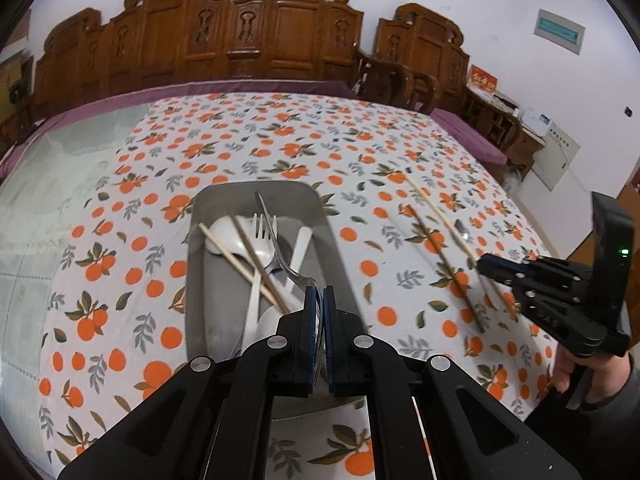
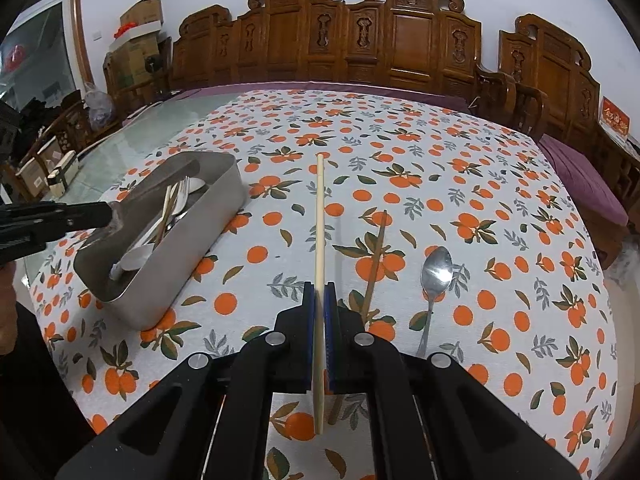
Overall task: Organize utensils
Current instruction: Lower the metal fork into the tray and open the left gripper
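Table point(image 2: 400, 152) w/ white cloth printed in oranges & leaves; bare glass strip at its left, purple edging at far side. Carved dark-wood chairs point(image 2: 360, 40) line the white wall behind. Metal tray point(image 1: 260, 196) on the cloth holds white plastic spoons, forks, chopsticks. Left hand-held gripper point(image 1: 321, 300) pinches a metal fork point(image 1: 280, 248) over the tray. Right hand-held gripper point(image 2: 319, 294) is clamped on a pale chopstick point(image 2: 319, 216) above the cloth. Brown chopstick point(image 2: 376, 256) & metal spoon point(image 2: 436, 272) lie on cloth just right of it.

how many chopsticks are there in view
4. A pale tray chopstick and a brown tray chopstick lie in the metal tray; the held chopstick is in the right gripper; a loose brown chopstick lies on the tablecloth. Others may be hidden.
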{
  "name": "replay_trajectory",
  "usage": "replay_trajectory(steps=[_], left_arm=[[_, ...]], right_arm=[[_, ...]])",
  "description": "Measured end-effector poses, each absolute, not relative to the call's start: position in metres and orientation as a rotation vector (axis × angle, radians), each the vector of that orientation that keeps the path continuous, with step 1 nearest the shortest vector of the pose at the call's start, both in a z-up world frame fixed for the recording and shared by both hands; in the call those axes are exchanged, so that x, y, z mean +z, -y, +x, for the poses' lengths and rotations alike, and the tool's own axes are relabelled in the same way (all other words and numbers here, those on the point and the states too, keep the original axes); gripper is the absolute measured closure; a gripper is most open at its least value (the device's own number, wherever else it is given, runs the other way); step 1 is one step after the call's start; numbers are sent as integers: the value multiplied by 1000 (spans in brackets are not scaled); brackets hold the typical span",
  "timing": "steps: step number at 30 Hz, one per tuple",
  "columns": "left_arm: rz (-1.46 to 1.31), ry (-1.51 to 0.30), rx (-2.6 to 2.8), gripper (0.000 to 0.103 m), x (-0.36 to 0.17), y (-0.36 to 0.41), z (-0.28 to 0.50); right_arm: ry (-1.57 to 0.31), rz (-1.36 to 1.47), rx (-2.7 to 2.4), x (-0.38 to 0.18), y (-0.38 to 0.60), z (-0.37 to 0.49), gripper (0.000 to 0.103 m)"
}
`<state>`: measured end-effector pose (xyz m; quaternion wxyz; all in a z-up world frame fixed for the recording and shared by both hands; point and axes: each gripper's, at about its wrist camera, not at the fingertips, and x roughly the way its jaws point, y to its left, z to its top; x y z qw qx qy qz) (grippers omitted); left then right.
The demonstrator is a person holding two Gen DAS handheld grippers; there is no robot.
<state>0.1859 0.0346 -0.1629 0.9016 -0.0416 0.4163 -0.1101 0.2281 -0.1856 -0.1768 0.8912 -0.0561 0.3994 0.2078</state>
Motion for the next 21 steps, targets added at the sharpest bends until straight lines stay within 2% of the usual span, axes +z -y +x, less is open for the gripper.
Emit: replay_trajectory(steps=[13,21], left_arm=[[-91,-919,-173,97,-179,-51,196],[-105,-873,-137,97,-164,-68,193]], right_arm=[[-825,-112,472,-172,174,221,97],[-798,-122,536,-156,151,204,97]])
